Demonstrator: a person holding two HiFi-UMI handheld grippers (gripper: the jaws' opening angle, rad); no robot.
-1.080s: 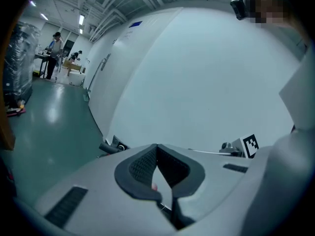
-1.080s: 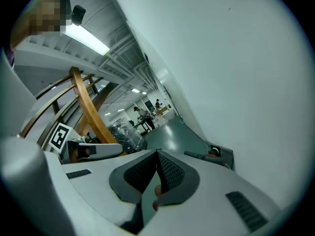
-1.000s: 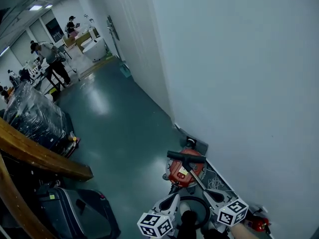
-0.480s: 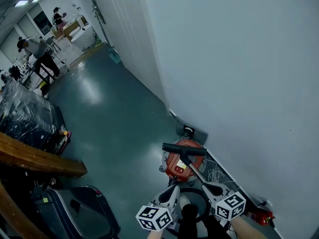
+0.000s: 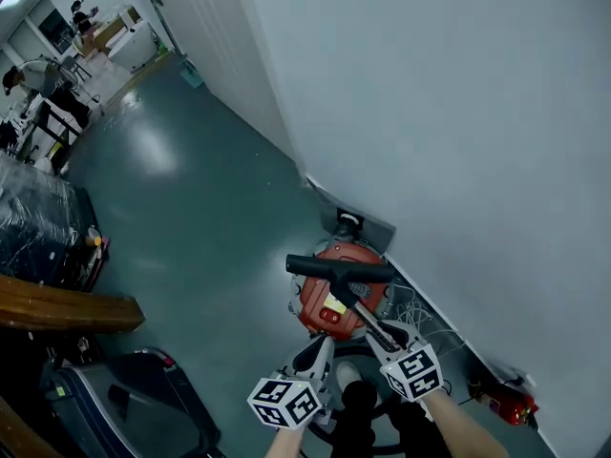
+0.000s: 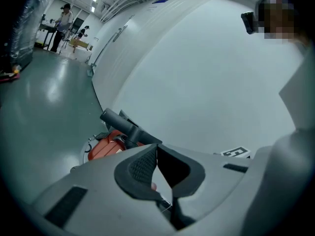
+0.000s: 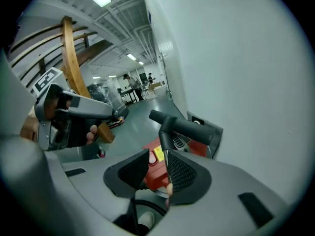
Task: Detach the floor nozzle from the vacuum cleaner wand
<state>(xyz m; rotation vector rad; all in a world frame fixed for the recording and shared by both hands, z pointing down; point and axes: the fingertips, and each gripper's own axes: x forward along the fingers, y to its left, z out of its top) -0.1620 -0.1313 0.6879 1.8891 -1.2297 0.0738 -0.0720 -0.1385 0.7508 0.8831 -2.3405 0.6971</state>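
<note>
The black floor nozzle (image 5: 339, 268) is a T-shaped bar atop a thin wand (image 5: 358, 308), above the red vacuum cleaner (image 5: 320, 315) by the wall. My right gripper (image 5: 380, 330) is at the wand's lower end. Its jaws are opening, and in the right gripper view (image 7: 156, 159) the wand (image 7: 165, 137) runs down to the gap beside the right pad, unpressed. My left gripper (image 5: 323, 345) sits just left of the wand, apart from it. In the left gripper view (image 6: 156, 149) its jaws are shut on nothing, with the nozzle (image 6: 123, 124) ahead.
A white wall (image 5: 458, 160) runs along the right, with a red fire extinguisher (image 5: 503, 405) at its foot. A black hose (image 5: 377, 404) loops below the vacuum. A wooden beam (image 5: 57, 305), a dark case (image 5: 124, 399) and a wrapped pallet (image 5: 33, 227) stand left. People work far back.
Both grippers have come down and closer to the vacuum cleaner. The right one now sits at the wand. The view has tilted further down along the wall.
</note>
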